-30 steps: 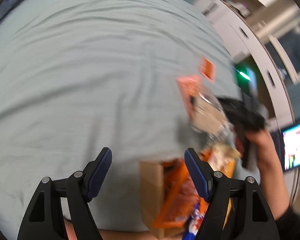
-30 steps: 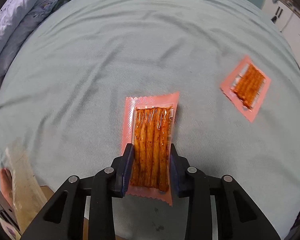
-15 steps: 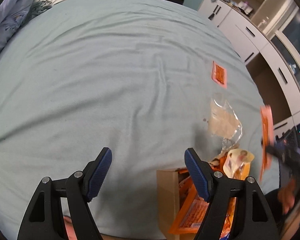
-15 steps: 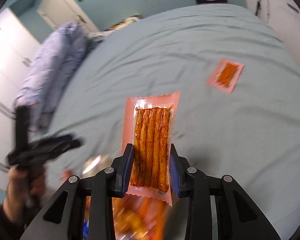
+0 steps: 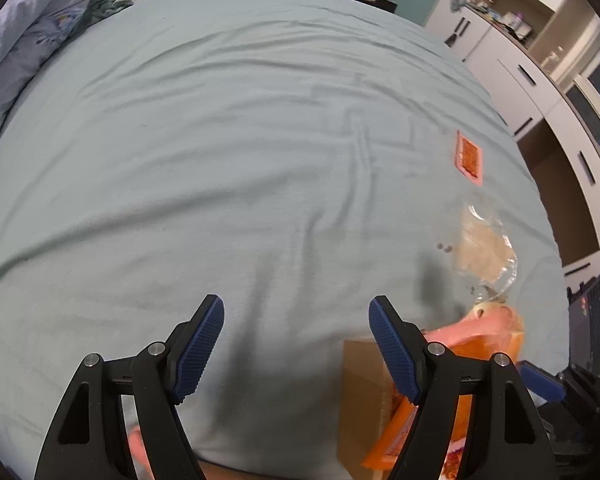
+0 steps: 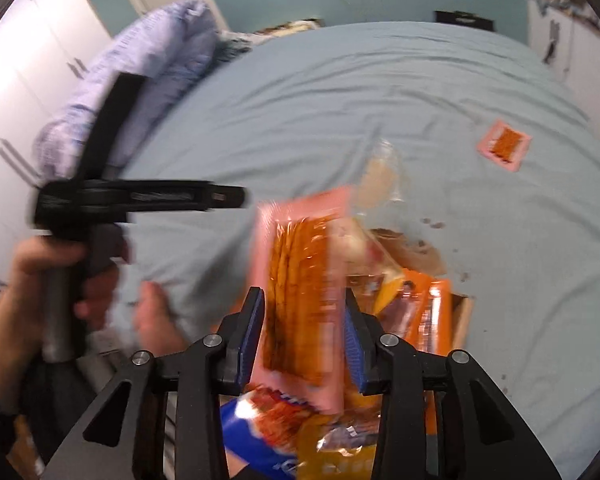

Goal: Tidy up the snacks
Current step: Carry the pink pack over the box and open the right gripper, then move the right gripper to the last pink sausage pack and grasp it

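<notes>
Pink snack packet (image 6: 304, 280) motion-blurred, cardboard box (image 5: 366, 396) partly hidden behind jaws

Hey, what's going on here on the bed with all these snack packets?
A person is sorting snacks on a bed. The right gripper has a pink packet of orange sticks between its jaws, which have just been opening, above a cardboard box already full of snacks. The left gripper hangs open and empty. Another pink packet and a clear bag lie on the sheet.
</notes>
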Motion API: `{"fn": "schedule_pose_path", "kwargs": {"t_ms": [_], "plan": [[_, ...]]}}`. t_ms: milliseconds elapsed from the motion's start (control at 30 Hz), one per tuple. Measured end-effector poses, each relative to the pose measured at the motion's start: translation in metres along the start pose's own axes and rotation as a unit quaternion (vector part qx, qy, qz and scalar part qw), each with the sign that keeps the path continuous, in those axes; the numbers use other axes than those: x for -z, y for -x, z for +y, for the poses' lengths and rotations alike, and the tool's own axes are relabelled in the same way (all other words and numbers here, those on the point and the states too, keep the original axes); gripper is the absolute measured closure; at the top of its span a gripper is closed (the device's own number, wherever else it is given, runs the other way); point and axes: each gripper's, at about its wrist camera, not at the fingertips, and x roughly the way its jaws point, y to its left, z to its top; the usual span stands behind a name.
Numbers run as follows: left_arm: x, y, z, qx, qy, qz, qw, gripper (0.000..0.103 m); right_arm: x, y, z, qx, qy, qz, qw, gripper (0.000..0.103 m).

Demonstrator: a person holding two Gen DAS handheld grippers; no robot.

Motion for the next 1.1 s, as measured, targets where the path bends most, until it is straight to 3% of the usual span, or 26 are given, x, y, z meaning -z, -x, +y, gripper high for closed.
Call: {"fn": "schedule_pose_path", "kwargs": {"t_ms": [100,233,267,333,367,467,567,667,733,900,1100], "plan": [[0.0,-0.003,0.005,0.002,0.008,0.006,0.9999,0.027,0.004,-0.001,0.0,0.001,-0.002,0.014,1.0,0.067],[-0.001,-0.006,0.004,0.005,0.008,0.015,0.9999,0.027,-0.001,0.031,-0.015,0.01,-0.016,-0.029,0.999,0.065],[0.0,-0.007,0.003,0.002,0.003,0.017,0.9999,0.027,-0.002,0.04,-0.025,0.016,-0.029,-0.044,0.998,0.061],[0.001,-0.01,0.0,-0.01,-0.007,0.023,0.9997,0.027,-0.005,0.051,-0.042,0.039,-0.054,-0.06,0.996,0.034],[0.001,-0.012,-0.002,-0.014,-0.01,0.027,0.9995,0.027,-0.006,0.054,-0.055,0.058,-0.07,-0.067,0.994,0.031],[0.001,-0.013,-0.005,-0.005,-0.011,0.033,0.9994,0.027,-0.011,0.055,-0.095,0.107,-0.105,-0.081,0.985,0.031],[0.0,-0.012,-0.007,0.007,-0.007,0.036,0.9993,0.027,-0.012,0.037,-0.131,0.147,-0.15,-0.063,0.976,0.031],[-0.002,-0.01,-0.011,0.014,-0.007,0.032,0.9994,0.027,-0.021,0.011,-0.164,0.097,-0.234,-0.051,0.966,0.031],[-0.003,-0.01,-0.013,0.012,-0.009,0.031,0.9994,0.027,-0.03,0.002,-0.18,0.088,-0.259,-0.046,0.961,0.031],[-0.004,-0.01,-0.012,0.015,-0.003,0.029,0.9995,0.027,-0.054,-0.029,-0.201,0.107,-0.265,-0.03,0.958,0.031],[-0.013,-0.009,-0.013,0.011,-0.01,0.022,0.9997,0.027,-0.08,-0.058,-0.21,0.102,-0.247,-0.023,0.963,0.031]]}}
